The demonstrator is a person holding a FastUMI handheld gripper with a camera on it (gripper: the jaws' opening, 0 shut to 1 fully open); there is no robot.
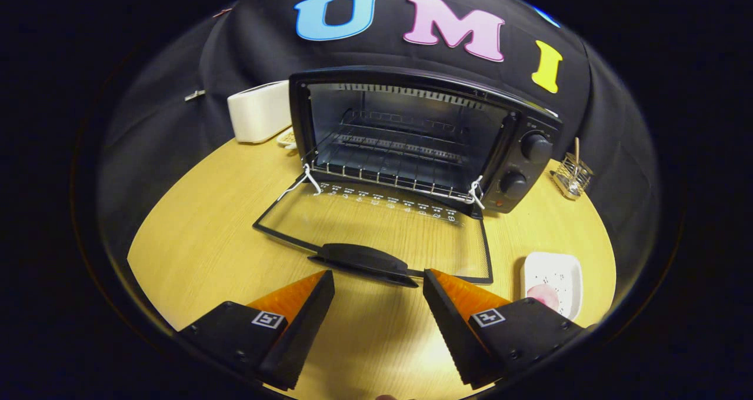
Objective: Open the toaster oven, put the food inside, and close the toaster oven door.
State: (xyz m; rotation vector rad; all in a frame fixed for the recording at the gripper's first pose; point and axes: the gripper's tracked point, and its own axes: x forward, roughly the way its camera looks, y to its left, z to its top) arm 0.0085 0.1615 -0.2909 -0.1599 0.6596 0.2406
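So the toaster oven [423, 138] door [382, 229] is already down, hand-held gripper [378, 282] spread wide and empty, food [544, 296] on its plate [566, 270] not loaded yet.

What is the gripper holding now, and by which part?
Nothing is held. The gripper is open, its fingers apart and empty, just short of the handle of the open toaster oven door.

White toaster [259, 112] at back of round wooden table [200, 241], small pale item partly hidden just beside it. Wire rack [572, 176] near table's far right edge.
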